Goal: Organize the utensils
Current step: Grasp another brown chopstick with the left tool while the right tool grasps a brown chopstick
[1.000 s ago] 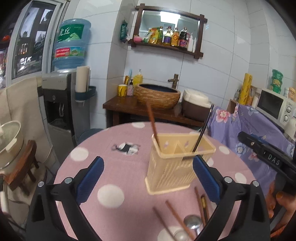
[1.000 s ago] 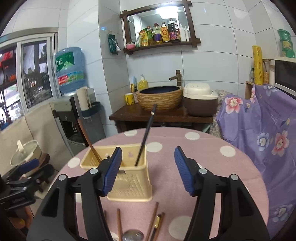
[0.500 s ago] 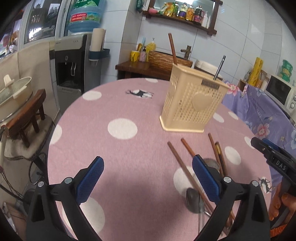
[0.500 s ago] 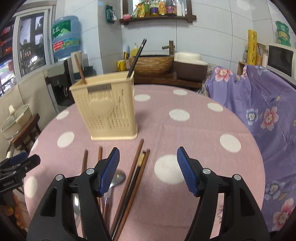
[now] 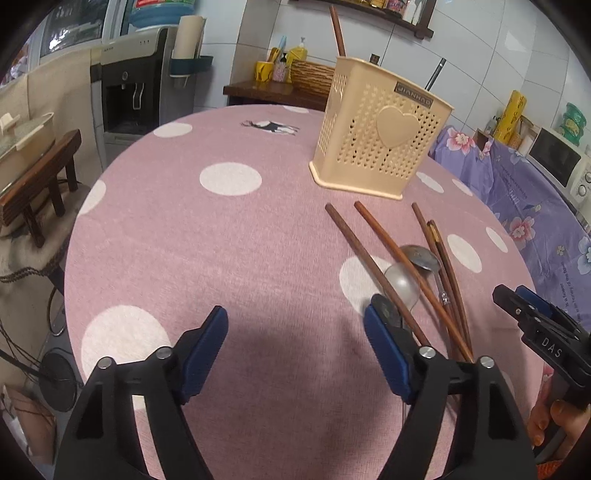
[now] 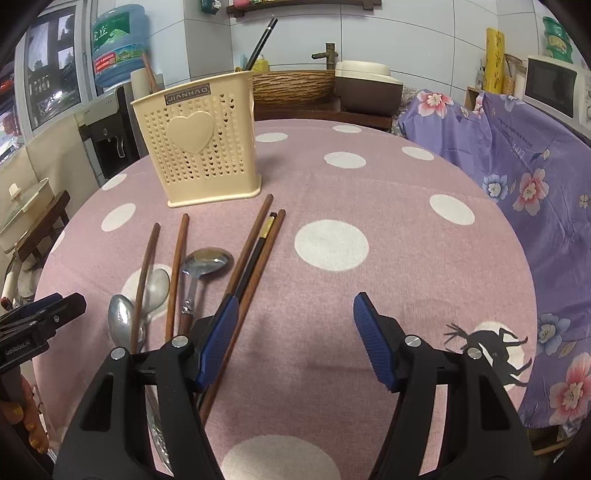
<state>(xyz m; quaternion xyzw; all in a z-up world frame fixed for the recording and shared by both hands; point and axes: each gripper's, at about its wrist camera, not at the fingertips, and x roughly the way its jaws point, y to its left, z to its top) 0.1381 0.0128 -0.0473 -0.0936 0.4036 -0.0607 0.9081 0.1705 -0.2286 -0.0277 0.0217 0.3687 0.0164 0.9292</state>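
Note:
A cream perforated utensil holder (image 5: 380, 140) (image 6: 201, 144) stands on the pink dotted tablecloth, with a brown chopstick (image 5: 337, 31) and a black one (image 6: 261, 42) upright in it. In front of it lie several brown chopsticks (image 6: 255, 240) (image 5: 369, 262), a black chopstick (image 6: 258, 247) and three spoons (image 6: 207, 258) (image 5: 402, 284). My left gripper (image 5: 295, 332) is open and empty above the cloth, left of the utensils. My right gripper (image 6: 293, 321) is open and empty, its left finger just over the chopsticks.
The round table (image 6: 369, 206) drops off at its edges. A purple floral cloth (image 6: 517, 177) covers something at the right. A water dispenser (image 5: 140, 85) and a wooden stool with a pot (image 5: 33, 162) stand at the left. A sideboard with a basin (image 6: 295, 85) stands behind.
Both grippers have dropped lower and tilted down toward the table. The loose utensils now fill more of both views. Both stay open.

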